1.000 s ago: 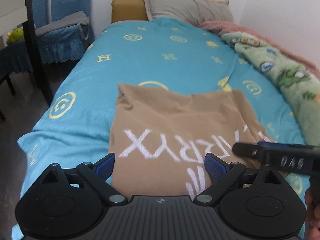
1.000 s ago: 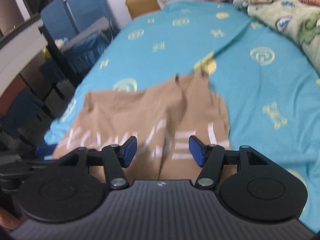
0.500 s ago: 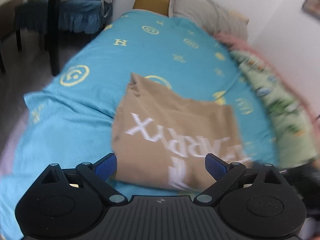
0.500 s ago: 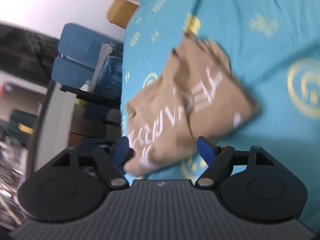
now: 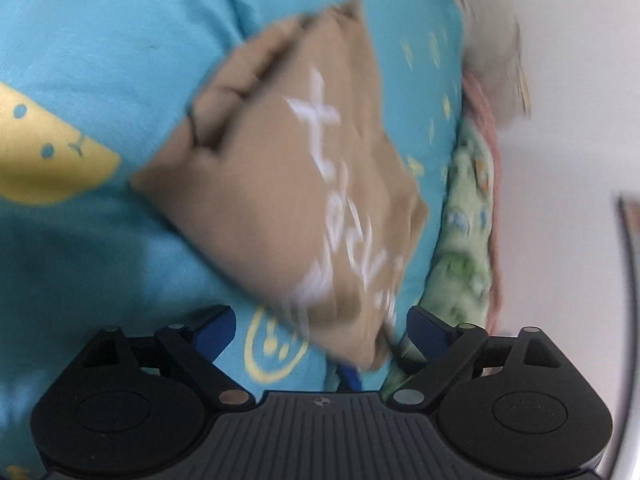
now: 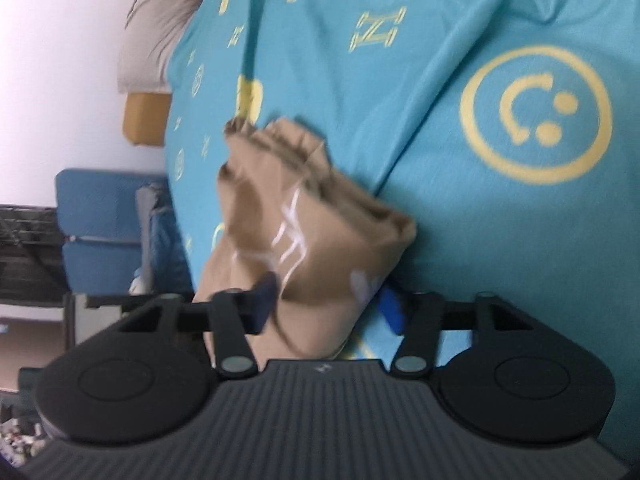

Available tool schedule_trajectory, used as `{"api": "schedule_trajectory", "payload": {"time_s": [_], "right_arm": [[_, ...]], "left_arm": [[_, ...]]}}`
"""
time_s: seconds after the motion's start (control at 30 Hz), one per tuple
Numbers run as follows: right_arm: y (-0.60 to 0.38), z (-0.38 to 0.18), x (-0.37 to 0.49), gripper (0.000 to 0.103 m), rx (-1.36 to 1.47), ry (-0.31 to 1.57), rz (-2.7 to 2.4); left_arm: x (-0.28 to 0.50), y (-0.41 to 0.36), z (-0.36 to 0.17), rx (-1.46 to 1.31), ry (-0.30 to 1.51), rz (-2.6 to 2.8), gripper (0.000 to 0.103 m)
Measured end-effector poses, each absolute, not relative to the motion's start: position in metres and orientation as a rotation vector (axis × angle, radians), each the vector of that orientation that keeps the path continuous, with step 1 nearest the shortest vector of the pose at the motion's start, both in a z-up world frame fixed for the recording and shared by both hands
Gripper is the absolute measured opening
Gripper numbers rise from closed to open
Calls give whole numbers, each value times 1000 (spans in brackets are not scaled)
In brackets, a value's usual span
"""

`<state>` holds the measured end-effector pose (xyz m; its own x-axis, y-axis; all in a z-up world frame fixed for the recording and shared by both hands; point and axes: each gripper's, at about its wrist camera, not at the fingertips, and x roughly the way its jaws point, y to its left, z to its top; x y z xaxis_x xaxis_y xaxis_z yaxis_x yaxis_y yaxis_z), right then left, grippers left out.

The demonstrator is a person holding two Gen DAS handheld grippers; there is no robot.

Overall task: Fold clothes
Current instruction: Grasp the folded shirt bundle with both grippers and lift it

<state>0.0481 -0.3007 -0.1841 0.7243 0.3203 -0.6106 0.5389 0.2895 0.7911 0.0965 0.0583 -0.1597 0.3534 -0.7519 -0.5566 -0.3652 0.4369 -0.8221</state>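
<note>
A turquoise bedspread (image 6: 440,60), grey pillow (image 6: 160,20), green blanket (image 5: 468,220), blue chair (image 6: 100,232).

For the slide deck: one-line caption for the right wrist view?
Right gripper straddling a corner of the folded tan shirt on the blue smiley-print bedspread.

- Tan folded garment (image 5: 280,184) — white printed lettering, too blurred to read; only an "X"-like stroke shows at one end.
- Turquoise bedspread (image 6: 460,200) — yellow motifs: a serifed "H" lying sideways, and ringed smiley faces. No other legible text.
</note>
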Motion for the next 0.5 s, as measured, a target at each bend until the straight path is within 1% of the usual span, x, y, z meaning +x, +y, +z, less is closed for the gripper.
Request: {"api": "schedule_trajectory", "payload": {"time_s": [0.03, 0.07, 0.1, 0.17, 0.3, 0.4, 0.5], "right_arm": [[-301, -181, 48, 32, 1302, 787, -155], [-301, -178, 48, 26, 1295, 770, -141], [-301, -175, 48, 23, 1289, 753, -127], [-301, -169, 48, 19, 1275, 719, -100], [-301, -158, 47, 16, 1247, 651, -45], [-300, -149, 52, 16, 1199, 613, -18], [-299, -148, 55, 15, 1188, 603, -16]], "left_arm": [[99, 62, -161, -1180, 1233, -327, 82], [101, 66, -162, -1201, 1218, -314, 81], [102, 67, -159, -1192, 1209, -315, 81], [103, 64, -150, -1131, 1198, -338, 73], [99, 64, -144, -1145, 1170, -355, 69], [97, 68, -152, -1173, 1205, -304, 69], [97, 75, -165, -1239, 1248, -252, 71]]}}
